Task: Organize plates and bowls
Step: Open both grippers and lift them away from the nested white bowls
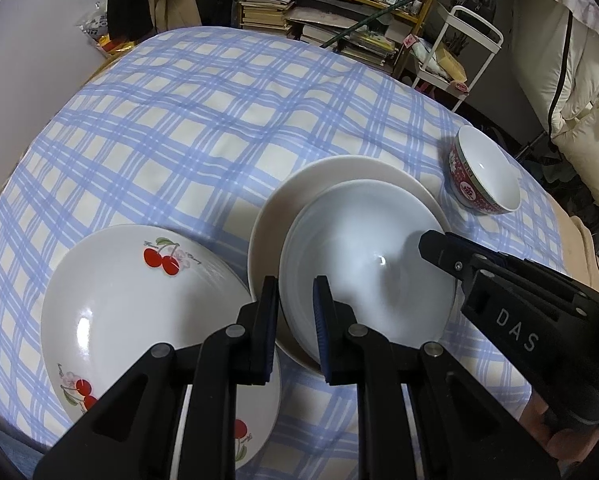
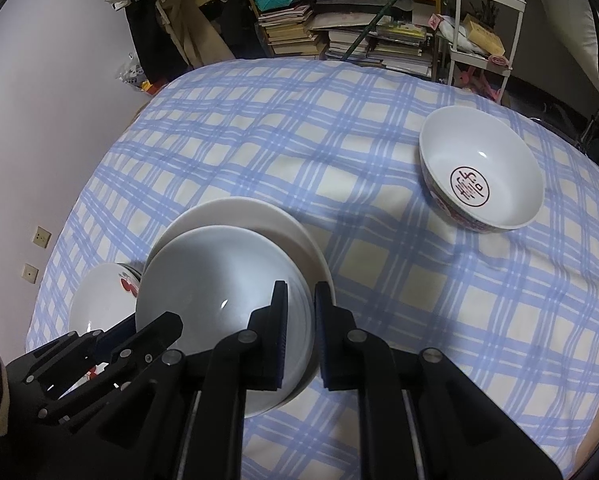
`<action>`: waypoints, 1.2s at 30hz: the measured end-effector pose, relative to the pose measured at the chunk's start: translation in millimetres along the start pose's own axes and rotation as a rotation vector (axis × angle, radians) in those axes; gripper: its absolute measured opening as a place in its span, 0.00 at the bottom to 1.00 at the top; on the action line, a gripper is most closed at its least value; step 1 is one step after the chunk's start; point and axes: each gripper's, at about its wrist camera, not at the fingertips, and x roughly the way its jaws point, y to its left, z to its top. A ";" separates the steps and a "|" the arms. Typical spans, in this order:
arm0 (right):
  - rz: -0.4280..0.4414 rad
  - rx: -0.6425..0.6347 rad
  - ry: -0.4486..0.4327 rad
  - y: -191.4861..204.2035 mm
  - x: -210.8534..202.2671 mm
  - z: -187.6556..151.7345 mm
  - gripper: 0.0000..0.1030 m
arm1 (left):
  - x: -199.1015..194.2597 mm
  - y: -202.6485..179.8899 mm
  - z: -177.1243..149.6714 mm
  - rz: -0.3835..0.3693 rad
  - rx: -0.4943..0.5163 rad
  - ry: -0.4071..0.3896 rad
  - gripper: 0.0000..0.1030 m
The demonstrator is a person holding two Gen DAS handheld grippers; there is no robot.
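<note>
Left hand-held gripper (image 1: 296, 320) | clenched on bowl (image 1: 363, 256) rim | right hand-held gripper (image 2: 301, 320) | clenched on opposite rim | bowl steadied over plate (image 1: 299, 184) for stacking

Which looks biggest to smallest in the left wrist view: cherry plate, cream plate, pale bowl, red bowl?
1. cherry plate, though it lies nearest the camera.
2. cream plate and pale bowl: too alike, and the bowl hides much of the plate.
3. red bowl, farthest away.
</note>
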 end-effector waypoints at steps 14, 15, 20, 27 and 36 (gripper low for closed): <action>0.040 0.039 -0.059 -8.2 -18.3 8.5 0.15 | -12.8 -3.5 2.0 0.005 0.007 -0.051 0.17; 0.049 0.039 -0.068 -8.8 -22.4 10.9 0.15 | -14.5 -4.0 2.3 0.004 0.009 -0.056 0.17; 0.050 0.059 -0.101 -18.5 -36.6 21.4 0.16 | -21.3 -6.3 5.4 0.012 0.014 -0.070 0.18; 0.089 0.168 -0.082 -52.0 -47.1 38.0 0.39 | -25.1 -29.5 27.7 0.095 0.117 -0.070 0.35; -0.043 0.226 -0.093 -91.3 -59.3 52.8 0.95 | -25.6 -74.2 65.7 0.076 0.188 -0.112 0.70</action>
